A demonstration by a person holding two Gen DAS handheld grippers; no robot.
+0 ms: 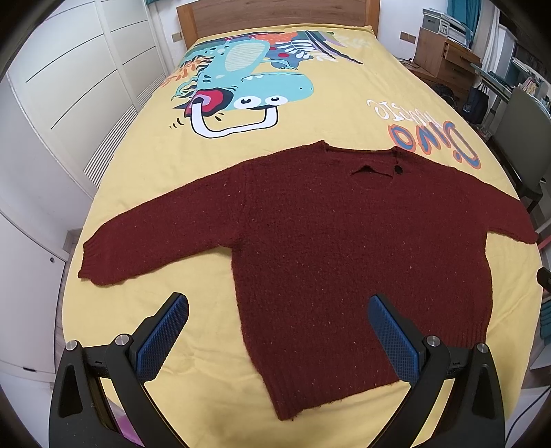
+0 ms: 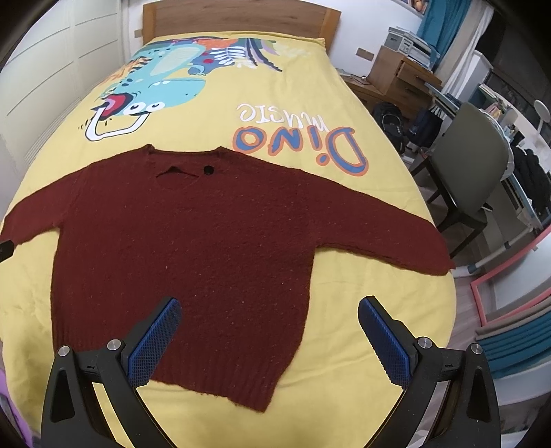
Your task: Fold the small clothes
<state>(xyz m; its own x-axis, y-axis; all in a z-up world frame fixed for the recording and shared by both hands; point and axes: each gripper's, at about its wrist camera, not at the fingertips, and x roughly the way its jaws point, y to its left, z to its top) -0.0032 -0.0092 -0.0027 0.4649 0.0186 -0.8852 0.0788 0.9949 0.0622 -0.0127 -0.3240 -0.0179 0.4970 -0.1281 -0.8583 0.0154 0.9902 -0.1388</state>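
— Where's the garment?
— Spread flat on the bed [image 1: 144,220], front up: a dark red knit sweater [image 1: 344,248], neckline toward the far headboard [image 1: 272,13], ribbed hem toward the near edge. Both sleeves stretched out sideways, left cuff near the left edge of the bed, right cuff reaching the right edge. Small dark button [image 1: 398,169] just beside the slit at the neck.

— And underneath?
— Yellow bedspread [image 2: 361,286] printed with a turquoise dinosaur [image 2: 165,79] at the far end and the words "Dino music" [image 2: 303,138] upside down, far right of the sweater.

— Left hand-held gripper [image 1: 277,331]?
— Spread wide, holding nothing. Poised over the near left corner of the sweater; left blue pad over bare yellow cloth, right blue pad over the knit near the hem. Cannot tell from this view whether touching the fabric.

— Right hand-held gripper [image 2: 268,339]?
— Likewise wide apart and empty. Placed at the near right corner of the hem: left pad over the ribbing, right pad over the bedspread beyond the sweater's side edge.

— Around the bed?
— White wardrobe doors [image 1: 69,86] on the left. On the right, a grey-green chair [image 2: 471,165], a wooden drawer unit [image 2: 399,75] farther back, teal curtain [image 2: 444,20] beyond.
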